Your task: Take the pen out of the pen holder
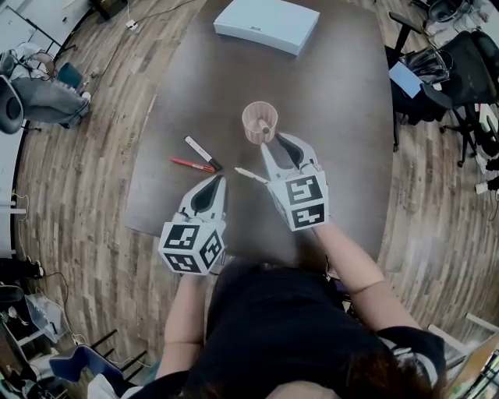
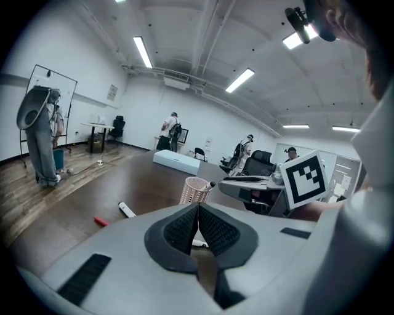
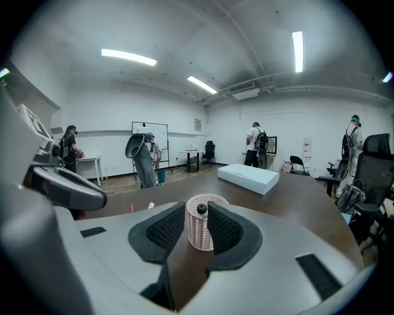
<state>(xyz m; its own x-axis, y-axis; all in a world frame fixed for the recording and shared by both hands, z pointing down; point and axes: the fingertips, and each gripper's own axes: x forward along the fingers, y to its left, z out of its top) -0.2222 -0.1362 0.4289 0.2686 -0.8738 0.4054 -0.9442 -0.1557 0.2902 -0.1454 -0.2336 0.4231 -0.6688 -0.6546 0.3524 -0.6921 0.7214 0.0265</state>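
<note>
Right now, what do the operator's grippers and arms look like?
The left gripper and right gripper are light grey moulded shells with tapered jaws and black ribbed pads. Each carries a white cube with black square markers at the rear. No cables show. The person wears a black short-sleeved top.

A dark worktop [image 1: 343, 140] stands on a wood-plank floor [image 1: 86, 171], with a flat white box [image 1: 267, 24] lying at its far end. Black office chairs [image 1: 456, 66] crowd the right side. Grey cloth [image 2: 38, 135] hangs by a whiteboard [image 3: 157, 132]. A person [image 3: 254, 144] stands at the back under strip lights [image 3: 128, 57].
</note>
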